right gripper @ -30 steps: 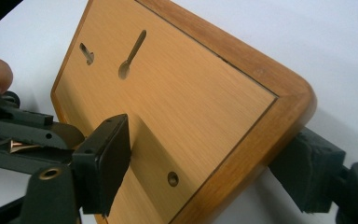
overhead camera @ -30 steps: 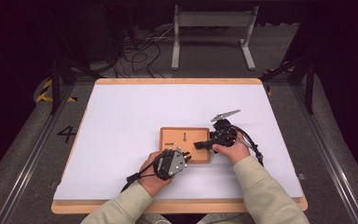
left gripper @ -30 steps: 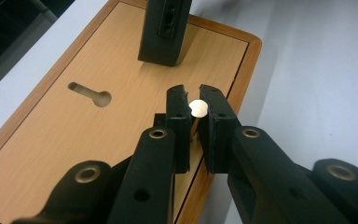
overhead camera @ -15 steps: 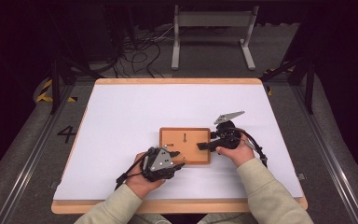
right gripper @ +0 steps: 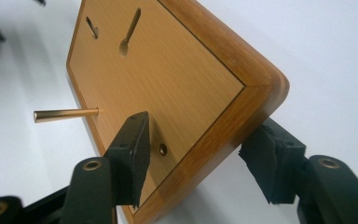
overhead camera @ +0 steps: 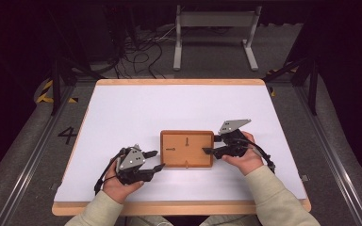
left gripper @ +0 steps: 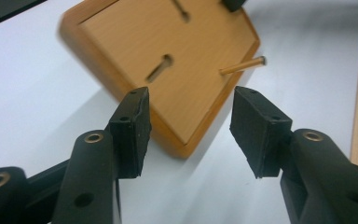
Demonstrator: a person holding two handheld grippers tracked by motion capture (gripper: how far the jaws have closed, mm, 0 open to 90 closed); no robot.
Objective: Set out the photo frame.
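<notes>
A flat wooden board with two slots and a short brass peg lies mid-table. My left gripper sits just left of it, open, and its jaws have just been opening with nothing between them. In the left gripper view the board's corner and the peg lie just beyond the left gripper. My right gripper is at the board's right edge. Its jaws have just been closing around a corner of the board: one finger is over the face, the other behind the rim.
A white sheet covers the wood-edged table, with bare room to the left, right and back. Beyond the far edge are floor cables and a metal stand. The person's sleeves come in at the bottom.
The left gripper has let go at the board's front left corner, opened and drawn back to the left. The right gripper has shifted slightly at the board's right edge, its jaws narrowing.
</notes>
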